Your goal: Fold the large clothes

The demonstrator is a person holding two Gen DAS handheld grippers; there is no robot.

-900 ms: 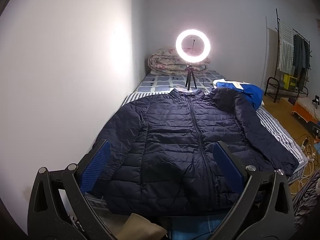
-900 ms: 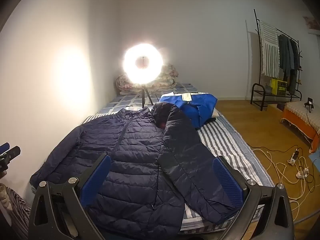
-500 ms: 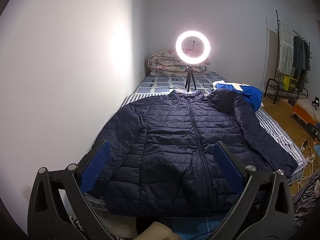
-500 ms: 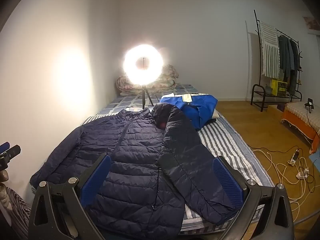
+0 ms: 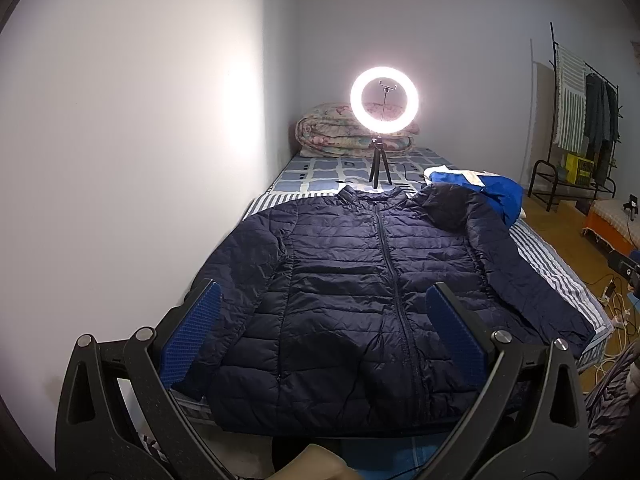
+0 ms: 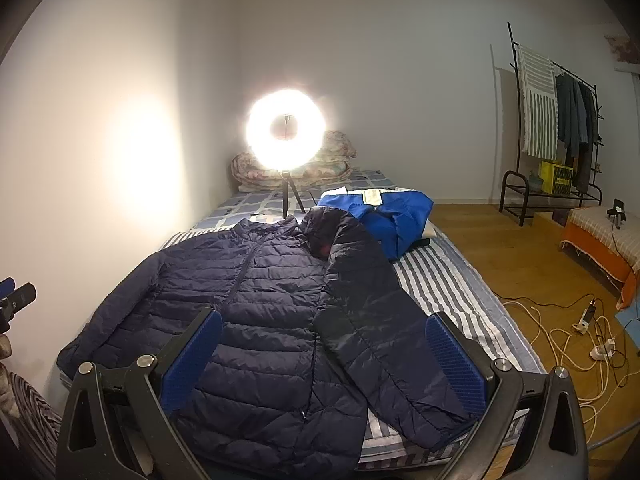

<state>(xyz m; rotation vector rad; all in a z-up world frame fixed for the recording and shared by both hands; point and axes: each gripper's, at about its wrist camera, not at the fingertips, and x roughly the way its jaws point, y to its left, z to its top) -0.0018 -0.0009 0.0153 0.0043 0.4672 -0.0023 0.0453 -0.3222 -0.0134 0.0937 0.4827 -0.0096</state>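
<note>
A dark navy quilted jacket (image 5: 360, 300) lies flat and zipped on the bed (image 6: 460, 296), front up, collar toward the far end and hem at the near edge. Its sleeves run down along its sides; in the right wrist view one sleeve (image 6: 384, 332) slants across the striped sheet to the near corner. The left tongs (image 5: 320, 344) hang above the hem with their jaws spread wide, nothing between the blue pads (image 5: 192, 340), not touching the cloth. The right tongs (image 6: 324, 360) are likewise spread and empty, over the jacket's lower part and that sleeve. Beyond the collar a ring light (image 5: 385, 100) glows on a small tripod standing on the bed, and a rolled quilt (image 5: 328, 136) lies against the far wall behind it. A blue garment (image 6: 384, 216) is bunched just beside the jacket's shoulder. By the far wall a clothes rack (image 6: 556, 120) holds a striped towel and dark clothes, with a yellow box (image 6: 556, 178) on its low shelf; what the box holds cannot be told. Cables (image 6: 568, 332) trail over the wooden floor beside the bed.
</note>
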